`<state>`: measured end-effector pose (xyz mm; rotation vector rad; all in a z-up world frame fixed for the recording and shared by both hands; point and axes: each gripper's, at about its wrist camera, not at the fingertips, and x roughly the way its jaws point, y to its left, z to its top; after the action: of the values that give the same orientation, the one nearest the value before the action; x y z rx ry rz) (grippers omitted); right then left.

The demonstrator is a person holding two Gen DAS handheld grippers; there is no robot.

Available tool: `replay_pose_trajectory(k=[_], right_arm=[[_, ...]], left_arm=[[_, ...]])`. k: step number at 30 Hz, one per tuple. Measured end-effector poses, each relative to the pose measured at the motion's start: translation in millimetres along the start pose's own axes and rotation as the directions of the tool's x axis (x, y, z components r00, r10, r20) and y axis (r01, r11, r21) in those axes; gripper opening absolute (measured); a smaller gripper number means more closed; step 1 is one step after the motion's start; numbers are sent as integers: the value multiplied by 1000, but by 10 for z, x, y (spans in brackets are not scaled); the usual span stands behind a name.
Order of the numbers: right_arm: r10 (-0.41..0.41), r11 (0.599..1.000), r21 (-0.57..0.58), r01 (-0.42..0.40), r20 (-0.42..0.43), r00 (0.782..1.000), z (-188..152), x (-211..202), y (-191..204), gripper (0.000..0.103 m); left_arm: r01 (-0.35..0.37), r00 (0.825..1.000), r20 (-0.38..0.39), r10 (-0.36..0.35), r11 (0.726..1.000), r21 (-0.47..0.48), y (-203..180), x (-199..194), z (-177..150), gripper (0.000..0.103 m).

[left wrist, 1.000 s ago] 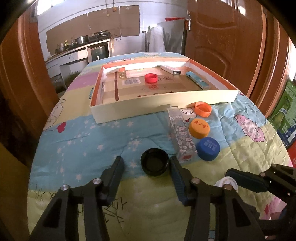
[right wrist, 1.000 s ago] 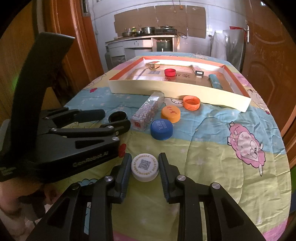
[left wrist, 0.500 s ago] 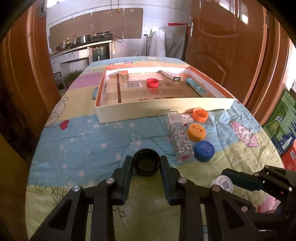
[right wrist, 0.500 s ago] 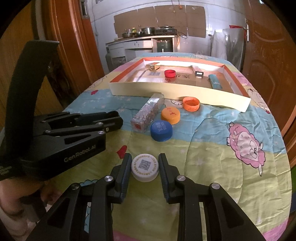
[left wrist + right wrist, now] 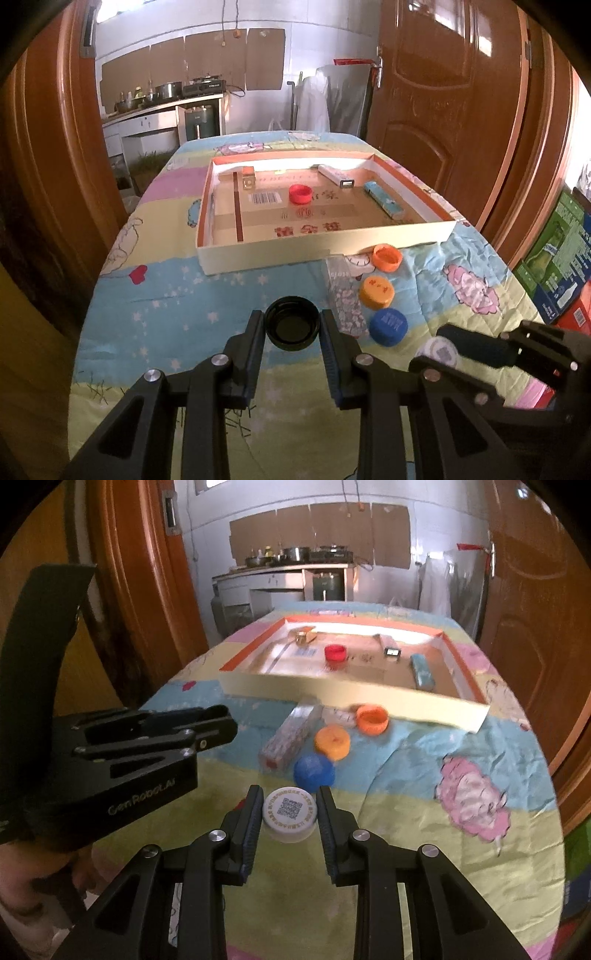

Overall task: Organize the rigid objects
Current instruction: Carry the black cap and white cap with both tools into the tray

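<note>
Pick-up step, both sides. The black cap [image 5: 293, 329] is clamped between the pads of the left gripper [image 5: 291, 332], whose jaws have just been closing on it; the white cap [image 5: 290, 813] is clamped in the right gripper [image 5: 290, 814]. Next, carriage to the tray [image 5: 321, 245] beyond is judged necessary, over its near wall.

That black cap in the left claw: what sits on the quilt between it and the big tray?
Nothing: in the left wrist view only bare quilt separates the black cap from the tray. The patterned box lies off to the right.
</note>
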<state>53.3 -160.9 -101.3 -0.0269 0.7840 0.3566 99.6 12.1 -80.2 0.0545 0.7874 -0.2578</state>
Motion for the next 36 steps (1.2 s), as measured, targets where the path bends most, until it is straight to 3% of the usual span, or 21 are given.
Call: replay_pose_trajectory(k=[16, 36], right_arm=[[-51, 998, -39, 54, 80, 996, 523, -129, -259, 30], [-53, 999, 0, 53, 72, 996, 1079, 95, -653, 30]], left_arm=[[-10, 999, 47, 9, 1000, 12, -20, -6, 401, 30], [-14, 999, 39, 16, 999, -30, 118, 269, 989, 30]])
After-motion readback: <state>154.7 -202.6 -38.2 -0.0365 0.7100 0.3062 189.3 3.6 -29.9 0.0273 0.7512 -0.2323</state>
